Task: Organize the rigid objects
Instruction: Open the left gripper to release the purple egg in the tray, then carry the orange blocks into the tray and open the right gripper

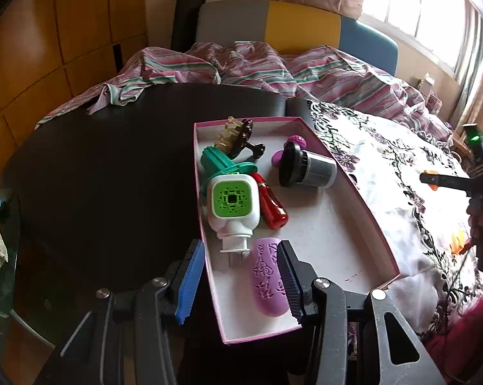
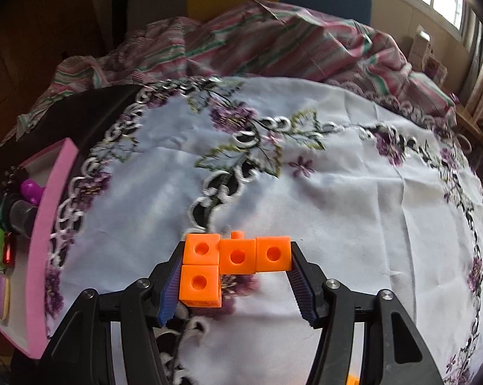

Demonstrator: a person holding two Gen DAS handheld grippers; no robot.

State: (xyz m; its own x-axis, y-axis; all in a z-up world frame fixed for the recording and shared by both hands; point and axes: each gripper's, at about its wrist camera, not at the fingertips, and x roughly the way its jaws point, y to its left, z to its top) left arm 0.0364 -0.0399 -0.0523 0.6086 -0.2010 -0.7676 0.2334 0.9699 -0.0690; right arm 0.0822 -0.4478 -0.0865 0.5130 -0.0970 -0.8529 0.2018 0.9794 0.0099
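Right gripper (image 2: 236,284) clamps orange cubes (image 2: 238,261) above embroidered cloth (image 2: 353,192); left gripper (image 1: 241,284) parted, straddling pink box wall (image 1: 209,276); striped bedding (image 1: 273,67) beyond, possibly a bed.

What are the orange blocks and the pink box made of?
The orange blocks look like hard, smooth plastic: crisp moulded edges, round holes and a faint sheen. The pink box looks like matte cardboard: thin straight walls, a dull white inside and no shine, though I can't be sure.

orange cubes (image 2: 235,261): 4 | pink box (image 1: 363,192): 1 | items inside: 7
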